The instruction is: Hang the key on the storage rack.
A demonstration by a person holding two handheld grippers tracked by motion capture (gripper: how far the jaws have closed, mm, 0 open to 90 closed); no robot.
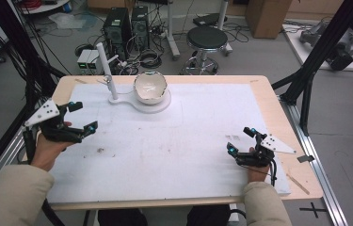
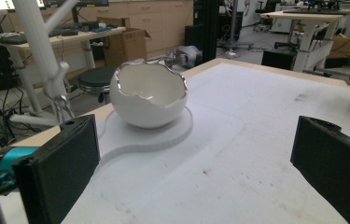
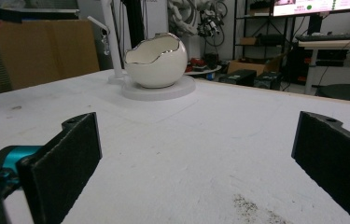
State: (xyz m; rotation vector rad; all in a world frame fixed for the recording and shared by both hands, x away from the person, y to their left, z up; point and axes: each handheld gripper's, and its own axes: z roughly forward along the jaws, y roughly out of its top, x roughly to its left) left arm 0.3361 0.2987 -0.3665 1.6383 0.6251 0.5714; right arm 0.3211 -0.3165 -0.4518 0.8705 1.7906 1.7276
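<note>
Jaws wide apart on both grippers, nothing held; left gripper and right gripper well apart at near table corners, likely staged for approach; egg-shaped bowl upright on white stand base at far edge; stand post just beside bowl, may obstruct left-side reach; table between otherwise bare.

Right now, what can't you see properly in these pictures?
- Bottom of the egg-shaped bowl: its own front wall hides it in both gripper views; too small in the high view.
- White post: top cut off by the frame edge in both gripper views.
- Clip on the post: too small in the high view.
</note>
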